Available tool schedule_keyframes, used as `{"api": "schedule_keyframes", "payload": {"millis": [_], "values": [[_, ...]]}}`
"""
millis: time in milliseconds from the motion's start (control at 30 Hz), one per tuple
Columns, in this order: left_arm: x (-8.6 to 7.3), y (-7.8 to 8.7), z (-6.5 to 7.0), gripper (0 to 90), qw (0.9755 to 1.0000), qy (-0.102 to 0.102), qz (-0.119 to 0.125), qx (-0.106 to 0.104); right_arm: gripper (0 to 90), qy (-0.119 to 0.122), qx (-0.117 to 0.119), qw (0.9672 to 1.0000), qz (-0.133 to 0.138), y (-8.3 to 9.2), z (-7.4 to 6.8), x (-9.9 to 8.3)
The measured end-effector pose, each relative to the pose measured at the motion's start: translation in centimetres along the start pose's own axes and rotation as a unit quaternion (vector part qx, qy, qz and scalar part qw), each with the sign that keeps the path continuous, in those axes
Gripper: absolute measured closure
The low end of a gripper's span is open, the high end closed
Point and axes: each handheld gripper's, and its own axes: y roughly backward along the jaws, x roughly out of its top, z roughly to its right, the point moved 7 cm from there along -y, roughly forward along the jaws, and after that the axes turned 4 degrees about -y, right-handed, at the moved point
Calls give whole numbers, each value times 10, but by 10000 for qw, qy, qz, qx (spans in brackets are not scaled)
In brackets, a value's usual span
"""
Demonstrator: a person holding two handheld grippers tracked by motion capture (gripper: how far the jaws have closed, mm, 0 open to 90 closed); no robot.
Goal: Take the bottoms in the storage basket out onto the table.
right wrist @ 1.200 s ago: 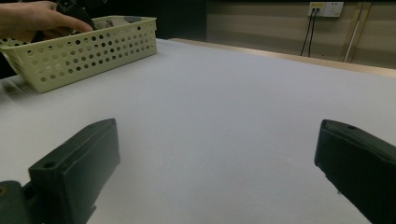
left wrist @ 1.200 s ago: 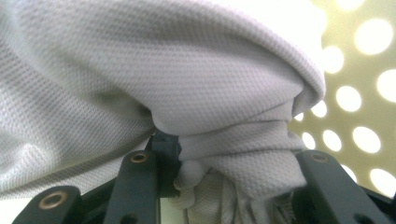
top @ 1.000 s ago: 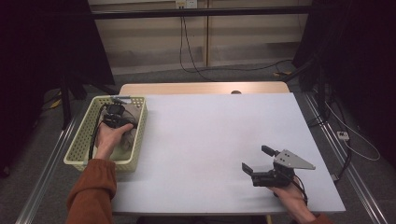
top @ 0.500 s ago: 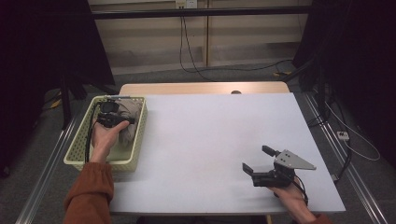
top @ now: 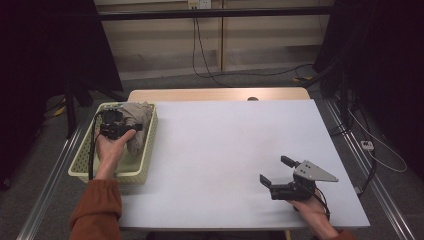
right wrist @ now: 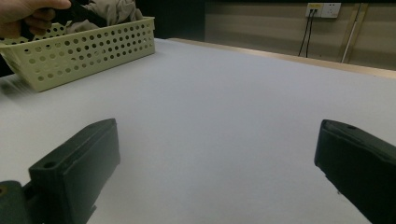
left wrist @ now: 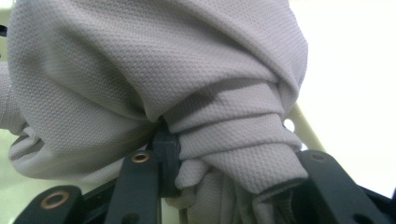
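Note:
A crumpled grey cloth (top: 137, 117) lies at the far end of a pale yellow perforated basket (top: 145, 165) on the left of the white table. My left gripper (top: 122, 127) is inside the basket and shut on the cloth. In the left gripper view, folds of the cloth (left wrist: 140, 70) bunch between the black jaws of the left gripper (left wrist: 233, 172). My right gripper (top: 276, 170) rests low over the table near its front right corner, open with nothing between its fingers. In the right gripper view, the right gripper (right wrist: 217, 154) faces the basket (right wrist: 84, 51) across bare tabletop.
The white table (top: 225, 140) spreads between the basket and the right gripper. A wooden strip (top: 215, 94) runs along its far edge. Cables hang on the back wall and lie on the floor at the right.
My left gripper has risen slightly in the basket with the cloth bunched in it. The right gripper has stayed where it was.

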Motion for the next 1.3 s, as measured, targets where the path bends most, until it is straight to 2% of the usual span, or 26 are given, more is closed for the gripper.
{"api": "schedule_keyframes", "payload": {"millis": [200,400,633,900,1300], "values": [[1,8,0,580,9996,-5,278,-42,0,3,-4,10000,-1,0,0,0],[3,14,0,579,9988,-104,479,45,0,4,-7,10000,-9,0,0,0],[5,18,0,578,9974,-105,707,104,0,0,8,10000,0,0,0,0],[9,28,2,578,9938,-153,1083,182,0,5,18,10000,5,1,-1,0],[14,37,4,578,9884,-250,1467,298,1,3,28,10000,3,0,-1,0]]}}
